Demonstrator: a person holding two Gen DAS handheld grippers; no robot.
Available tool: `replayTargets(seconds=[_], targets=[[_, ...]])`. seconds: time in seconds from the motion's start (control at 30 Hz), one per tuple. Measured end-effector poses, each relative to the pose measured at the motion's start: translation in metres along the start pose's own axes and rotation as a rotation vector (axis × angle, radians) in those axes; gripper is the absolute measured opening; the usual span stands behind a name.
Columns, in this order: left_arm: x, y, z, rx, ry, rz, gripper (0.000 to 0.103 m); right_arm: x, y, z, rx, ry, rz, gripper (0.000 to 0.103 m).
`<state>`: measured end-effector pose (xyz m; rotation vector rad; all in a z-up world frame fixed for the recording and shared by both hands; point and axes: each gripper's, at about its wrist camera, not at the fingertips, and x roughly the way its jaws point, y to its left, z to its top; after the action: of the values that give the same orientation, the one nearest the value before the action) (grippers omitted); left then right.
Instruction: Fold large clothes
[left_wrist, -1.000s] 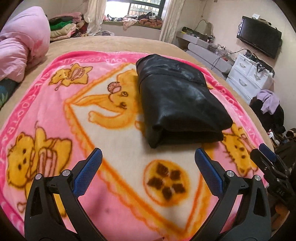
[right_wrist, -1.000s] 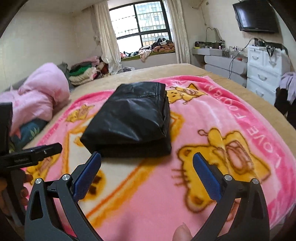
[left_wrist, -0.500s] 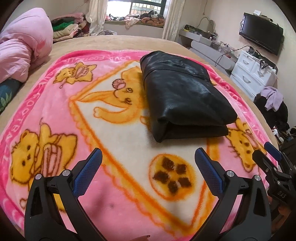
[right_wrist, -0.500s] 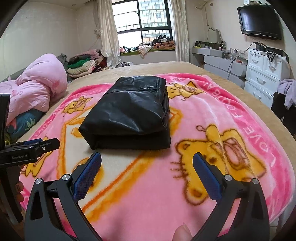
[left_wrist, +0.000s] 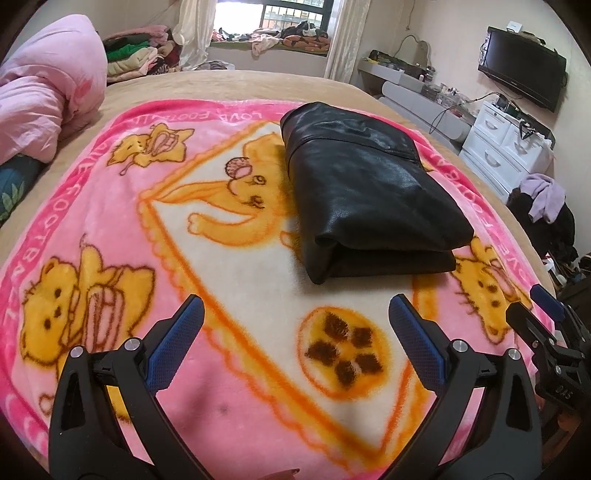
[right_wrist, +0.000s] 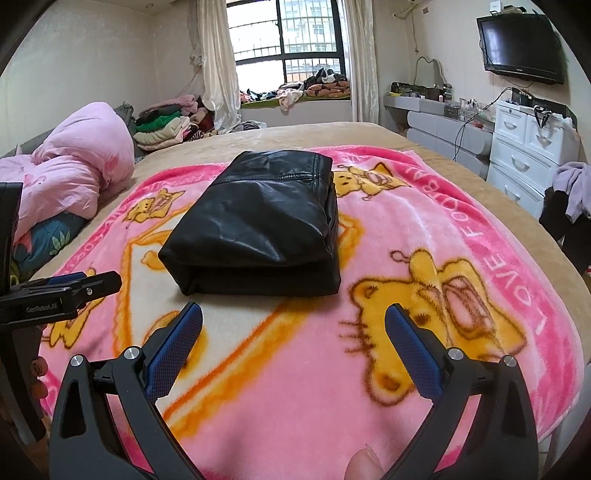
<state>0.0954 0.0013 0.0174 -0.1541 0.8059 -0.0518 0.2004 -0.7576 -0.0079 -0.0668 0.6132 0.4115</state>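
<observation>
A black leather garment (left_wrist: 362, 192) (right_wrist: 258, 225) lies folded into a neat rectangle on the pink cartoon blanket (left_wrist: 110, 229) (right_wrist: 443, 258) that covers the bed. My left gripper (left_wrist: 295, 321) hovers open above the blanket, short of the garment's near edge and to its left, with nothing between its blue pads. My right gripper (right_wrist: 293, 325) is open too, just in front of the garment's folded edge, and holds nothing. The right gripper shows at the right edge of the left wrist view, and the left gripper at the left edge of the right wrist view.
A pink duvet (left_wrist: 44, 92) (right_wrist: 74, 173) is heaped at the bed's left. Piles of clothes (right_wrist: 166, 122) lie by the window. White drawers (right_wrist: 528, 155) with a TV (right_wrist: 521, 44) above stand on the right. A dark clothes heap (left_wrist: 546, 218) sits beside the bed.
Both grippers have pulled back and risen a little from the folded garment, which has not moved. Both stay open.
</observation>
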Motion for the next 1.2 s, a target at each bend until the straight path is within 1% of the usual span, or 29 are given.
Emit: replayTargets(seconds=[0.23, 1.2], targets=[[-0.0012, 0.0008, 0.0005, -0.005, -0.001, 0.003, 0.094, -0.0022, 0.0026, 0.0007, -0.017, 0.000, -0.007, 0.099], [-0.0039, 0.0040, 0.0016, 0.000, -0.009, 0.013, 0.094, -0.0031, 0.0022, 0.0016, -0.017, -0.002, -0.006, 0.099]])
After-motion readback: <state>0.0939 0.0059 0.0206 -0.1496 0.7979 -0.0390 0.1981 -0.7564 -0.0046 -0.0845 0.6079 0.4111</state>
